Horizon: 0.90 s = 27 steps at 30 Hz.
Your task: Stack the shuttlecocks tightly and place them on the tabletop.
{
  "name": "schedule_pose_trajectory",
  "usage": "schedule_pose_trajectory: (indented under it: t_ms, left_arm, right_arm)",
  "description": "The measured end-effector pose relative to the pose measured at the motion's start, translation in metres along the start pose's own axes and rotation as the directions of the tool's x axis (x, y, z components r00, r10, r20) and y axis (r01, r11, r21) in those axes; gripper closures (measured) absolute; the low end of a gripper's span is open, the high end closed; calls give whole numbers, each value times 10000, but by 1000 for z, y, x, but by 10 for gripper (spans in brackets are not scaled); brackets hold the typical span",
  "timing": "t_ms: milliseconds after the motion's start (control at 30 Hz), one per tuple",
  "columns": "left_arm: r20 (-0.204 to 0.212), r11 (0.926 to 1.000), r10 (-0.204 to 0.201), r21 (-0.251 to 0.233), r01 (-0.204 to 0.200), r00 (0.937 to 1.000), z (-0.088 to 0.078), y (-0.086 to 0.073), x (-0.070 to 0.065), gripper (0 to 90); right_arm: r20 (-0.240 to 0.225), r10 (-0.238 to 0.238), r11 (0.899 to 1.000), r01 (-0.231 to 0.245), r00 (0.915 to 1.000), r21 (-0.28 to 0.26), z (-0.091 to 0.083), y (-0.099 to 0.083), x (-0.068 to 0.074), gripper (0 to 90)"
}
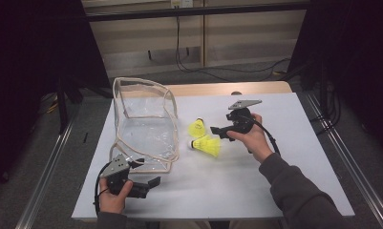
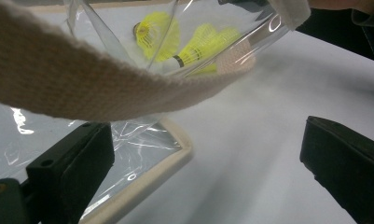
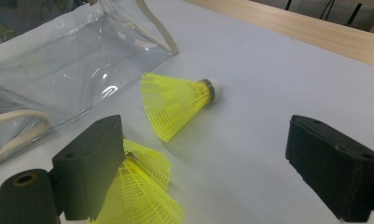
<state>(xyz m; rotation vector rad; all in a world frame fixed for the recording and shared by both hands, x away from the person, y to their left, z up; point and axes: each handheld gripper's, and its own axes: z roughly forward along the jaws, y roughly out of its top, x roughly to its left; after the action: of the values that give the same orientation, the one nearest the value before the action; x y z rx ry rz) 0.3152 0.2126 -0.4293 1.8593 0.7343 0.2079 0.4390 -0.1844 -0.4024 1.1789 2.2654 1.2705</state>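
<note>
Step in hand, by the look of it: getting the two yellow shuttlecocks into the clear pouch.

Right claw (image 1: 217, 131) sits mid-bench, jaws apart, nothing pinched. Near shuttlecock (image 1: 207, 144) lies just beside its tip; in the right gripper view its skirt (image 3: 138, 186) is against the inner face of the left jaw, not between the pads. Far shuttlecock (image 3: 177, 101) lies on its side ahead, cork toward the far edge of the bench, skirt toward the claw. Both rest on the bench, just right of the pouch, outside it.

Left claw (image 1: 143, 183) is near the front-left corner, jaws apart, gripping nothing. The pouch's beige strap (image 2: 82, 88) hangs across in front of it, and the pouch's trimmed edge (image 2: 142, 179) lies by the left jaw. Clear pouch (image 1: 143, 124) stands left of centre; which way its mouth faces can't be told from these frames.

To do it well, judged from this:
- Right claw should shift sideways so a shuttlecock sits centred between the pads, then close.
- Grip at the cork or the neck band. The mesh skirt looks likely to crush and spring out.
- Light squeeze. It's a light thing and could roll on the smooth bench when nudged.
- Left claw should clamp the beige trim or strap first and hold the mouth open; the film looks floppy and would likely slide.
- One shuttlecock per trip, cork first.
</note>
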Motion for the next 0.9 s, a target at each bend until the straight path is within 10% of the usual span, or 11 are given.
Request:
schedule_pose_trajectory:
  t_ms: [900]
  left_arm:
    - [-19,10000,-22,-16,22,10000,0,0,1,29]
  right_arm:
    - [88,-289,9990,286,9995,335,21,13,9,101]
